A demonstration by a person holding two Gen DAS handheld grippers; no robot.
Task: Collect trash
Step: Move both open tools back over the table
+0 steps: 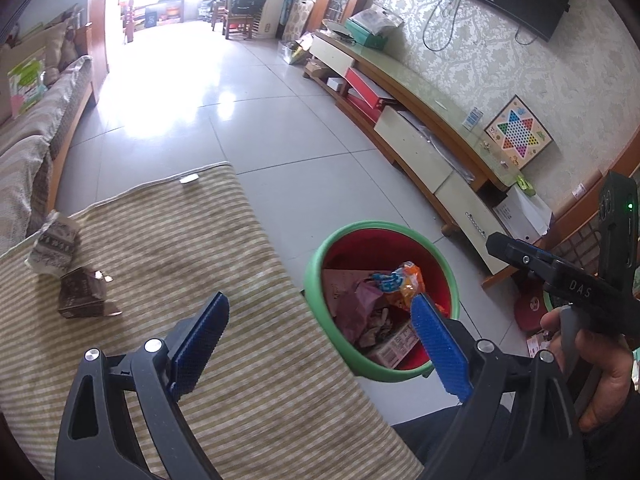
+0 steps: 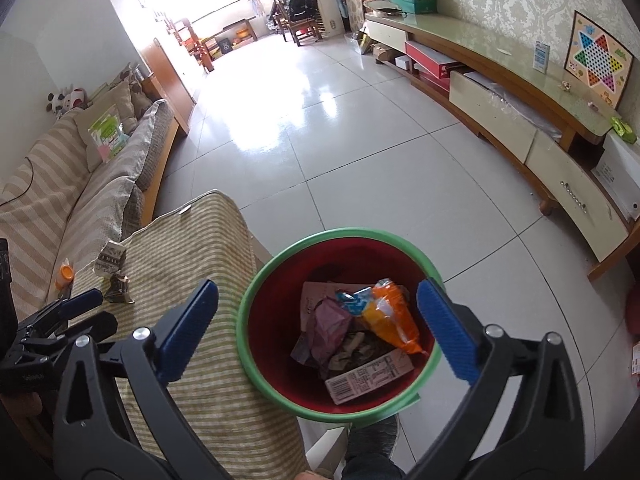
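Down below the right gripper [image 2: 318, 330], the red bin [image 2: 340, 324] with the green rim is sitting on the floor, and the gripper's blue pads [image 2: 446, 330] are standing wide apart with nothing between them, framing the bin's mouth. Inside, an orange snack wrapper [image 2: 390, 318] is lying on top of a purple wrapper [image 2: 330, 322] and a flat printed carton [image 2: 368, 378]. The orange wrapper's long axis is running from the upper left of the bin down toward the lower right, its blue end pointing at the bin's far wall.

The left gripper [image 1: 316, 344] is hanging wide open and empty too, straddling the edge of the striped cloth [image 1: 192, 272] and the bin's near rim. Two more pieces of trash are lying on that cloth, well to the left of the left gripper: a crumpled brown carton [image 1: 82, 292] and, just beyond it, a pale patterned carton [image 1: 56, 246] tilted up on one end; whether the two are touching is hard to tell. A small orange item [image 2: 65, 271] is resting past the cloth's edge, near the sofa [image 2: 80, 176].

The bin is standing just beside the cloth-covered table, on pale glossy floor tiles [image 2: 320, 128]. A long low cabinet [image 2: 516, 96] is running along the patterned wall, with a star-shaped checkers board [image 2: 598, 58] leaning on it.
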